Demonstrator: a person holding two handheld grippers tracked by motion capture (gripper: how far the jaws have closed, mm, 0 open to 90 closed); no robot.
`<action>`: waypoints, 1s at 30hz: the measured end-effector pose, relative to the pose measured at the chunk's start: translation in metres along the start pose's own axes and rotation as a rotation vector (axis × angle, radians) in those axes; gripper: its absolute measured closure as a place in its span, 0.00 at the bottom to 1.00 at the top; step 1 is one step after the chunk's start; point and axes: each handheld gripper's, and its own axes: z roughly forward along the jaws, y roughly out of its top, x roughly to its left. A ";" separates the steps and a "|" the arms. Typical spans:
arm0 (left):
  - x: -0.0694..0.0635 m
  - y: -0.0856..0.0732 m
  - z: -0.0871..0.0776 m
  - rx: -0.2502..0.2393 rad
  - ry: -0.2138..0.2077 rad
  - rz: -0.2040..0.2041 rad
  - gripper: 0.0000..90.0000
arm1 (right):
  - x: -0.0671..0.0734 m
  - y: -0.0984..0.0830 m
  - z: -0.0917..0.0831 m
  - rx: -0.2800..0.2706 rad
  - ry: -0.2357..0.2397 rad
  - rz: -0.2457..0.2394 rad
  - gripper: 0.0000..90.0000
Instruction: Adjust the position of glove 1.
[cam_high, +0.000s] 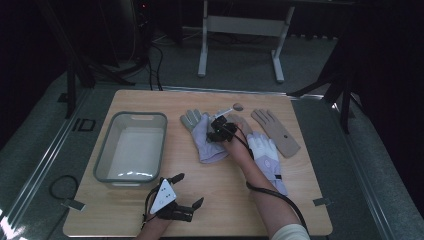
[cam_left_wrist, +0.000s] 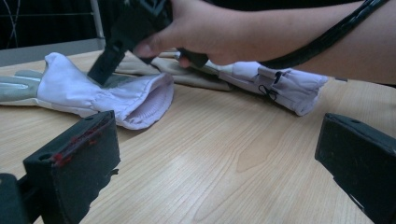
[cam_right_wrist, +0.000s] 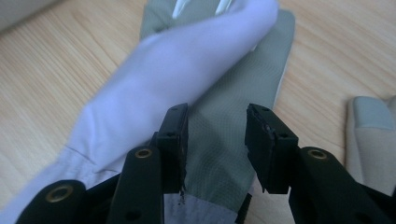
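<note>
Pale wood grain runs across the table (cam_high: 125, 210) under both grippers, with dark floor around it. At the right gripper (cam_right_wrist: 215, 140) the two black jaws stand partly apart, pointing down onto a lilac-and-grey work glove (cam_right_wrist: 187, 70); a strip of the glove's grey-green mesh lies between the pads, and the left pad sits against the edge of the lilac fold, but whether the pads press on the cloth cannot be told. The lilac fabric runs away from the jaws in a long diagonal fold, over the grey panel. To the right of the jaws, apart across bare wood, shows the edge of another grey glove piece (cam_right_wrist: 371, 135).

From above, the right gripper (cam_high: 220, 131) rests over that glove's (cam_high: 207, 145) cuff end — its grey fingers pointing away toward the far edge. Just beside the hand lies a white-and-lilac glove (cam_high: 267, 157) under the forearm, and beyond it a tan glove (cam_high: 276, 131) lying flat. A small dark round object (cam_high: 238, 106) sits past the gloves near the far edge.

The left gripper (cam_high: 176, 196) hovers near the front edge, jaws wide apart with nothing between them — bare wood (cam_left_wrist: 210, 177) lies between its pads. Ahead of it and to its left stands a grey-rimmed plastic tub (cam_high: 107, 150), well apart from the gloves.
</note>
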 end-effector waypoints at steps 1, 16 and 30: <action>0.000 0.000 0.000 -0.001 0.001 0.000 0.00 | 0.000 0.000 0.002 0.004 -0.004 -0.005 0.64; -0.001 0.000 0.000 -0.003 0.007 0.000 0.00 | 0.005 -0.002 0.007 0.016 -0.001 0.074 0.99; -0.001 0.000 0.000 -0.006 0.017 0.003 0.00 | 0.015 -0.017 -0.058 -0.178 0.015 0.262 1.00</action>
